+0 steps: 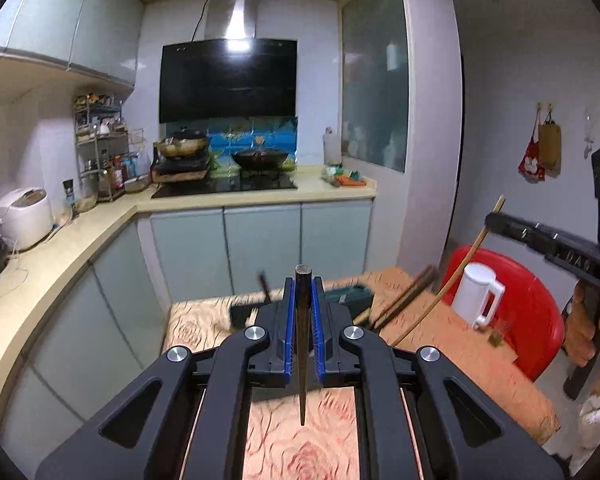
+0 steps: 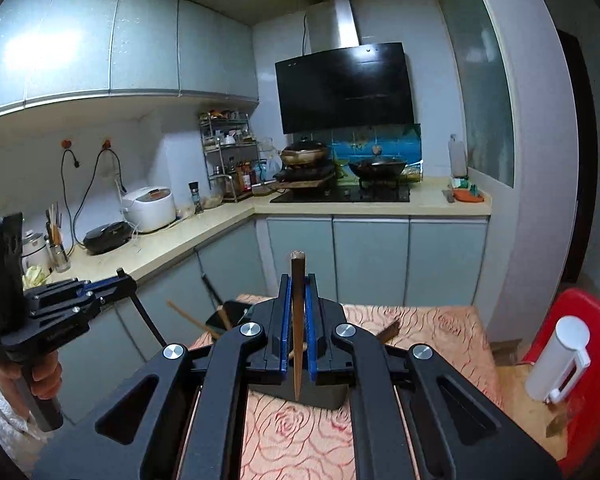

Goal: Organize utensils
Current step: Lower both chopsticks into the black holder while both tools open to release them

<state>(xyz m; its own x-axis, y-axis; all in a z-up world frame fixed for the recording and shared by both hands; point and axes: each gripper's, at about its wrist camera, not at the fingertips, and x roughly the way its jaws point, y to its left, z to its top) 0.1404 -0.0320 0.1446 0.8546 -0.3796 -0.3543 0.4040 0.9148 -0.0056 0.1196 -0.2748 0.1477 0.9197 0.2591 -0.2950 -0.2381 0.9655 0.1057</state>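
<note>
My left gripper is shut on a dark chopstick that stands upright between its blue pads, above the rose-patterned table. My right gripper is likewise shut on a brown wooden chopstick, also upright. A black tray sits on the table under the right gripper, and several chopsticks poke out of it at angles. In the left wrist view the tray lies just beyond the fingers, with blurred chopsticks beside it. Each view shows the other gripper held in a hand: the right gripper and the left gripper.
A red stool stands at the table's right with a white jug on it. An L-shaped counter runs along the left and far walls with a rice cooker, a spice rack and pans on the hob. Grey cabinet doors face the table.
</note>
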